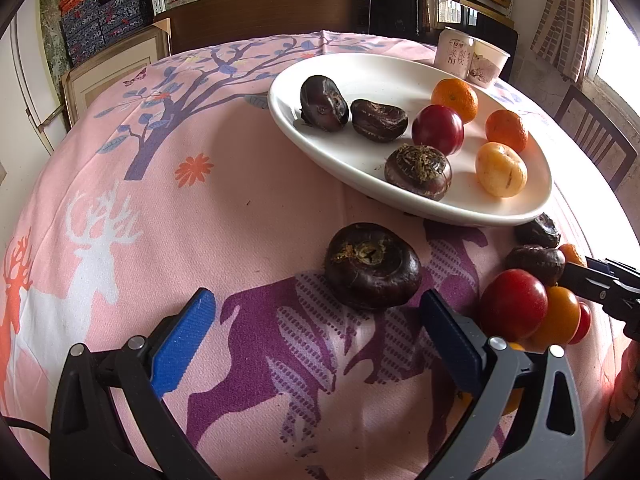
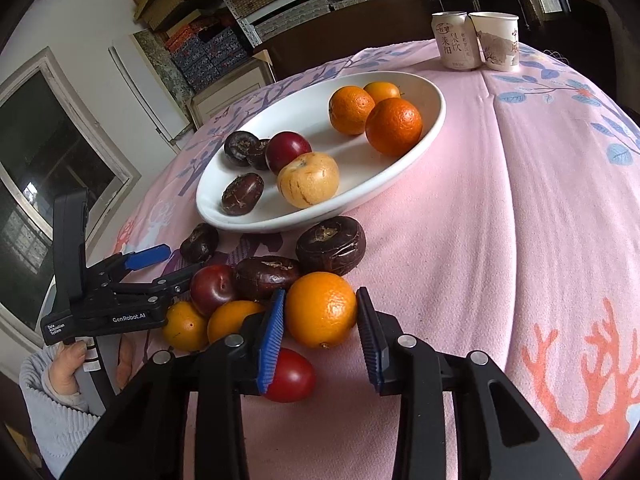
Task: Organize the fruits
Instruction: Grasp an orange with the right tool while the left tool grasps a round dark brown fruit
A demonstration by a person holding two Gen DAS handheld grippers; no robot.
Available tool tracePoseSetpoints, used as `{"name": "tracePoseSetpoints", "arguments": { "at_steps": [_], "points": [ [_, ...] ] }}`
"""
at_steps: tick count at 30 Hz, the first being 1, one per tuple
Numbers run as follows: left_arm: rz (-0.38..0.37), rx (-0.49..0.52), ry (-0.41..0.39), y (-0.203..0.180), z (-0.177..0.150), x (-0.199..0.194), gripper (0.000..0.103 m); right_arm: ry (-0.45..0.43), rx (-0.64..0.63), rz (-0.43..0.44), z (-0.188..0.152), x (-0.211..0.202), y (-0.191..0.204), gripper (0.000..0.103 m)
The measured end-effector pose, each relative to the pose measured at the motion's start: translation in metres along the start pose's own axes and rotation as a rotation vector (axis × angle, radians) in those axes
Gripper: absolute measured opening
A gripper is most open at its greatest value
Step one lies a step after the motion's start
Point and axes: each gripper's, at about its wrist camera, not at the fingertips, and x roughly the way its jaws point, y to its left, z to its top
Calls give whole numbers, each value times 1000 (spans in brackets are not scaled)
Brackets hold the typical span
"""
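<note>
bright, dimpled orange (image 2: 321, 309) sits on the pink tablecloth (image 2: 500, 208) at the near edge of the loose fruit pile, right gripper (image 2: 322, 334) clamped on it, blue pads touching both sides. left gripper (image 1: 318, 338) fingers wide apart, nothing between them, a dark water chestnut (image 1: 372, 266) just ahead. white plate (image 2: 434, 118) beyond holds more fruit.

— What sort of place is this?
— A home dining room, probably. A printed pink tablecloth (image 1: 240, 216) covers the table, a wooden chair (image 1: 596, 140) stands by a bright window (image 1: 616, 40), and shelves (image 2: 280, 4) hold stacked patterned boxes (image 1: 100, 20).
</note>
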Motion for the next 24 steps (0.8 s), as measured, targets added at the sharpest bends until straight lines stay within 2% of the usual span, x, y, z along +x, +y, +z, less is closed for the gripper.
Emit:
{"name": "tracePoseSetpoints", "arguments": {
  "at_steps": [3,7,12,14,17,19,20,24],
  "points": [
    [2,-1,0,0,0,0,99,-23,26,3,1,-5,-5,36],
    [0,12,-8,-5,2,1,99,-10,39,-9,2,-3,-8,36],
    [43,19,-11,-9,12,7,99,-7,34,-14,1,-2,-7,36],
    [20,19,-6,-8,13,9,98,-6,35,-14,1,-2,-7,36],
    [-21,36,-31,-11,11,2,70,-7,34,-15,1,-2,-7,36],
    [-36,60,-41,-16,8,-1,56,-7,34,-14,1,-2,-8,36],
    [-54,68,-47,-18,6,-4,45,-7,35,-14,1,-2,-8,36],
    [-91,63,-60,-20,1,-10,45,-9,38,-10,1,-2,-8,36]
  ]
}}
